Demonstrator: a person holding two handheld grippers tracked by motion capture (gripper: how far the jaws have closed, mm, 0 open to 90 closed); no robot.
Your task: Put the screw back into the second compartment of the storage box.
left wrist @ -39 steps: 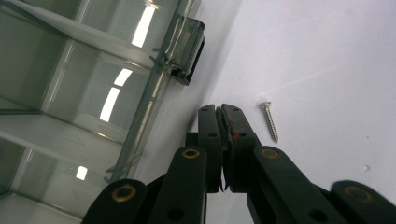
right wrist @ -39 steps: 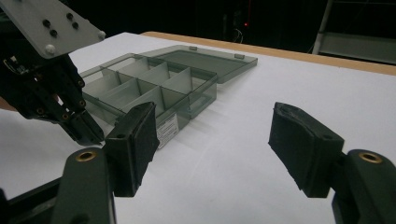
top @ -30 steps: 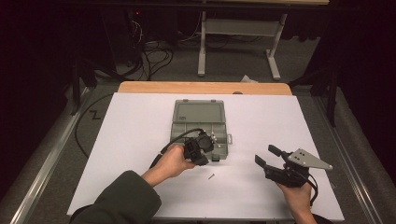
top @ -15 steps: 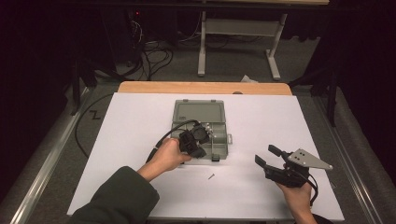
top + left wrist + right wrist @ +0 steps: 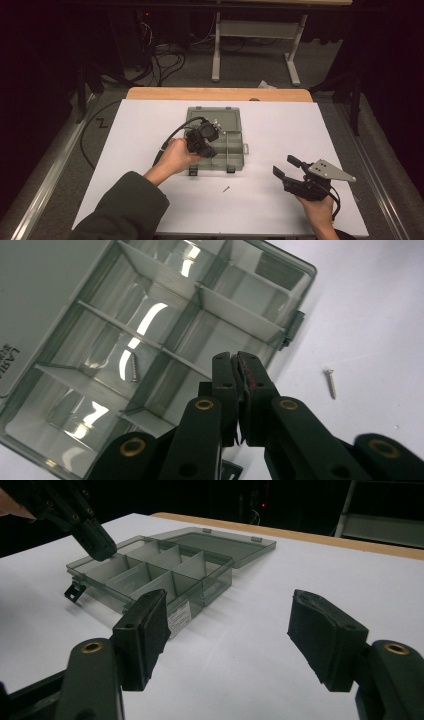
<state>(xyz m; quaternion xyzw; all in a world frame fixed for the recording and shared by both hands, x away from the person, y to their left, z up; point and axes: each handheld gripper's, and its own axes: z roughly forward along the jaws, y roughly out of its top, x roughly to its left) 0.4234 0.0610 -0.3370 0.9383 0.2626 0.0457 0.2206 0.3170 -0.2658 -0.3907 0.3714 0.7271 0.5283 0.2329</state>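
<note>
A grey see-through compartment box (image 5: 227, 120) lies open at the middle of the white table, its lid folded back. My left gripper (image 5: 210, 149) hovers over its front compartments, tilted down. In the left gripper view its jaws (image 5: 237, 371) are shut, and I see nothing held between them. One small screw (image 5: 134, 366) lies inside a compartment of the box (image 5: 240, 315). Another screw (image 5: 226, 189) lies loose on the table in front of the box, also seen in the left gripper view (image 5: 330, 382). My right gripper (image 5: 285, 166) rests at the front right, open and holding nothing (image 5: 230, 630).
The white sheet (image 5: 150, 130) covers the table, with a wooden edge (image 5: 220, 94) at the back. In the right gripper view the box (image 5: 215, 587) stands ahead and left, with the left gripper (image 5: 95, 537) over its far corner. A cable (image 5: 172, 137) trails from the left gripper.
My left gripper has moved from the table in front of the box up and back over the box's compartments. The right gripper has stayed still.
</note>
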